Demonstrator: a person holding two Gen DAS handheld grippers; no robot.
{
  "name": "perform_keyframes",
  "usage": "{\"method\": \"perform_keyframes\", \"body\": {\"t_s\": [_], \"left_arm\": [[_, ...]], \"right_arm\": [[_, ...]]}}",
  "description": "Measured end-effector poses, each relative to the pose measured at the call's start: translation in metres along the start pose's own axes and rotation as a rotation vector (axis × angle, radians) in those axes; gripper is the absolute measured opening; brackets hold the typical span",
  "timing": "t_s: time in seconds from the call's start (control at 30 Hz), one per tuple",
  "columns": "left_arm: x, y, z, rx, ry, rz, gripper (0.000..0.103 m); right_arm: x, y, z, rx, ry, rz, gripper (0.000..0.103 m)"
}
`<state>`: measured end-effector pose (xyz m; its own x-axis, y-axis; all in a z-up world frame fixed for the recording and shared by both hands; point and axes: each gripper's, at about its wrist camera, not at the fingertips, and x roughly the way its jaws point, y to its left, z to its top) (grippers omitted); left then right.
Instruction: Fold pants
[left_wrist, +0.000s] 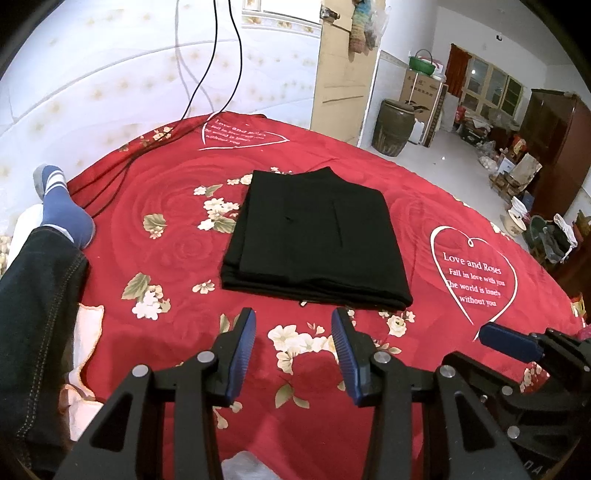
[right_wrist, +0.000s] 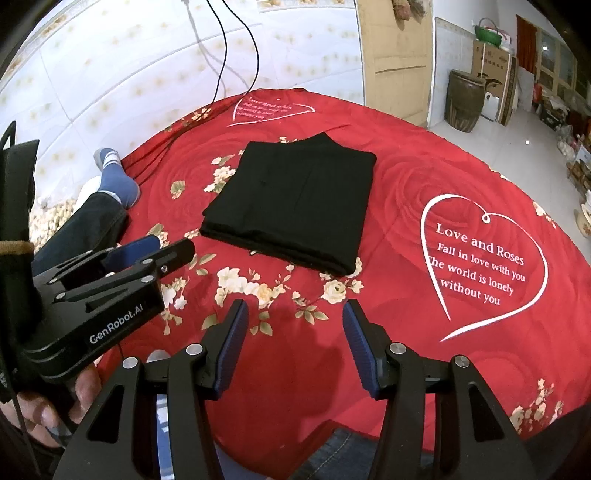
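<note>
Black pants (left_wrist: 317, 236) lie folded in a neat rectangle on the red floral bedspread (left_wrist: 166, 206). Left gripper (left_wrist: 291, 325) and right gripper (right_wrist: 293, 314) hang apart from them, both released, nothing between the fingers. The right view alone catches a hand (right_wrist: 55, 410) — the one gripping the left tool's handle.

Pants (left_wrist: 317, 236): matt black cloth, smooth weave, folded flat on a red bedspread (left_wrist: 177, 229) of soft printed cloth with a faint rose relief, cream flowers and white lettering. Left tongs (left_wrist: 293, 354) and right tongs (right_wrist: 293, 347): matt black hard bodies with bright round metal rivets, fingers faced with ribbed blue pads (left_wrist: 242, 354) of rubbery look. At 9 o'clock in the left view, dark denim with pale stitching on a leg (left_wrist: 33, 332) and a knitted blue sock (left_wrist: 62, 210); at 1 o'clock a glazed brown jar (left_wrist: 393, 127), dully glossy.
</note>
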<state>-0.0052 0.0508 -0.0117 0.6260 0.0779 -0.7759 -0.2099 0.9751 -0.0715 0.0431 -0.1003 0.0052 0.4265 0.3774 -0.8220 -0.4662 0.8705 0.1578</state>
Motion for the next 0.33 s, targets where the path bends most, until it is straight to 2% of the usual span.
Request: {"method": "perform_keyframes", "body": {"t_s": [0.33], "left_arm": [[0.0014,-0.0019,0.0002,0.014,-0.010,0.014,0.045]], "right_arm": [[0.0031,-0.0003,-0.0009,0.003,0.000,0.005,0.053]]}}
